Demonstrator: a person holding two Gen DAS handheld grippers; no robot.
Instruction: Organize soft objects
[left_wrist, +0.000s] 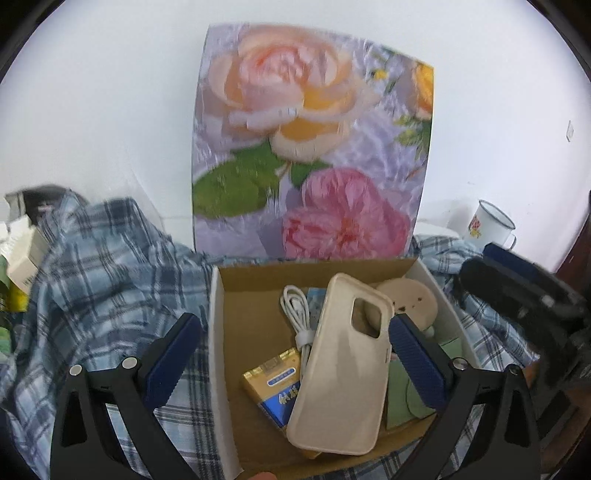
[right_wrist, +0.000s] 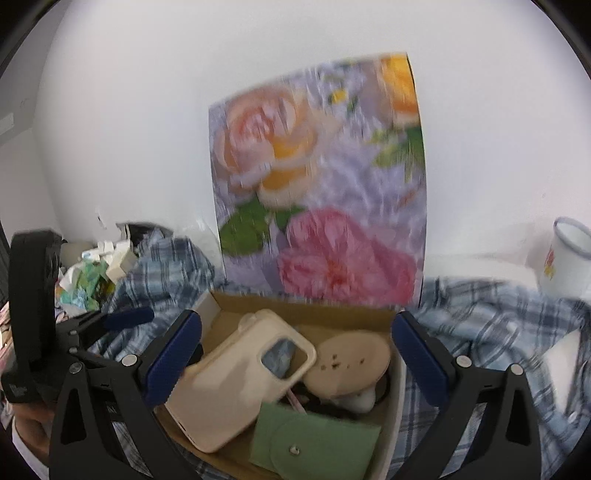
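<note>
One phone case (left_wrist: 340, 365), long axis leaning upright.

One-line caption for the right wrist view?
Open right hand-held gripper over a cardboard box holding phone case and green pouch.

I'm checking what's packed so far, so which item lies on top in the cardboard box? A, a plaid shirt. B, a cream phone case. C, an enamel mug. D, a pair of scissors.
B: the cream phone case lies across the other items inside the cardboard box.
</note>
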